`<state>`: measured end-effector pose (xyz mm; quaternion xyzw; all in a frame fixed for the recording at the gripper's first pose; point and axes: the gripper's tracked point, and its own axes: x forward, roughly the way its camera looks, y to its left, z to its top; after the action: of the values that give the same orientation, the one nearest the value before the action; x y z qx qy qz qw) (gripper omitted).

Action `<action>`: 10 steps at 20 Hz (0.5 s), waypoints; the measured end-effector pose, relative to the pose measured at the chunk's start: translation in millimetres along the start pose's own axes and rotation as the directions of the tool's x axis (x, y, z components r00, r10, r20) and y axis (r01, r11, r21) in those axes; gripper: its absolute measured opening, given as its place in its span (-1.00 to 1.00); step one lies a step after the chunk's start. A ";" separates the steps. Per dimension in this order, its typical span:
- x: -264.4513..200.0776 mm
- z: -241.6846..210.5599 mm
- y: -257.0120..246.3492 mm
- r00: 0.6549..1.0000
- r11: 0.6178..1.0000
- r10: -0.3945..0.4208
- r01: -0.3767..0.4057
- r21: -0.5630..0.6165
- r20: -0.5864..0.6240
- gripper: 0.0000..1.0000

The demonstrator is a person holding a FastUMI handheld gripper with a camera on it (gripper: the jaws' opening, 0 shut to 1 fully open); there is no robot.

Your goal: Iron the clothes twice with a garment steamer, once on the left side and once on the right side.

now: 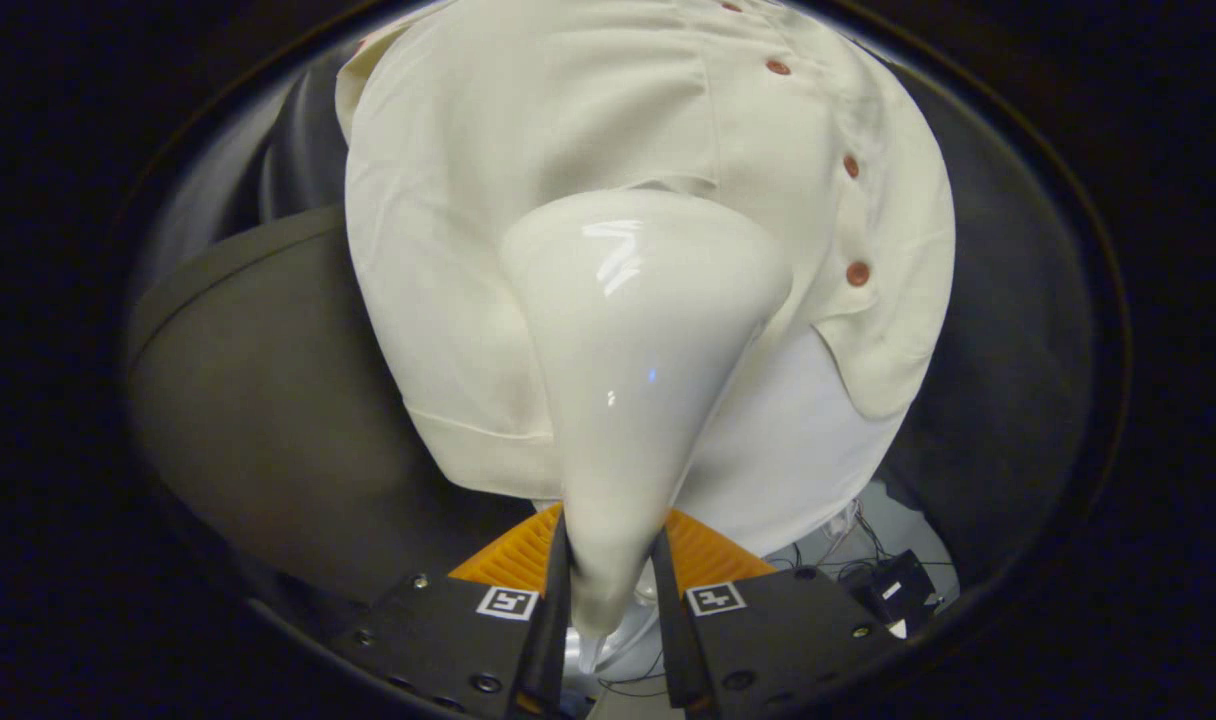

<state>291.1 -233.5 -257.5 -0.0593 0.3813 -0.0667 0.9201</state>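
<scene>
Your gripper [608, 590] has its jaws clamped on the narrow handle of the white garment steamer [638, 360], one jaw pressing each side. The steamer widens ahead of the jaws, its broad head lying against the cream button-front shirt [528, 130]. Rust-coloured buttons [857, 272] run down the shirt, beyond the jaws and right of the steamer head.

The steamer [638, 340] hides the middle of the shirt [448, 250] behind it, and its face against the cloth cannot be seen; the shirt's collar is cut off; cables [858, 545] below are too small to tell
</scene>
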 end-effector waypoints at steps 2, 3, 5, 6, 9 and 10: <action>5.3 -19.2 1.4 1.000 1.000 0.007 -0.007 -0.007 -0.026 -0.21; 6.4 -26.5 2.6 0.999 1.000 0.009 -0.010 -0.012 -0.033 -0.20; 6.4 -33.3 4.2 0.999 1.000 0.016 -0.017 -0.019 -0.033 -0.20; 4.1 -33.6 4.3 1.000 1.000 0.020 -0.021 -0.013 -0.023 -0.20; -5.5 -23.3 2.0 0.999 1.000 0.025 -0.025 -0.020 0.036 -0.24; -13.0 -18.2 2.5 0.997 0.999 0.025 -0.023 -0.026 0.068 -0.24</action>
<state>269.3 -229.9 -261.7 -0.0686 0.3509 -0.0488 0.9326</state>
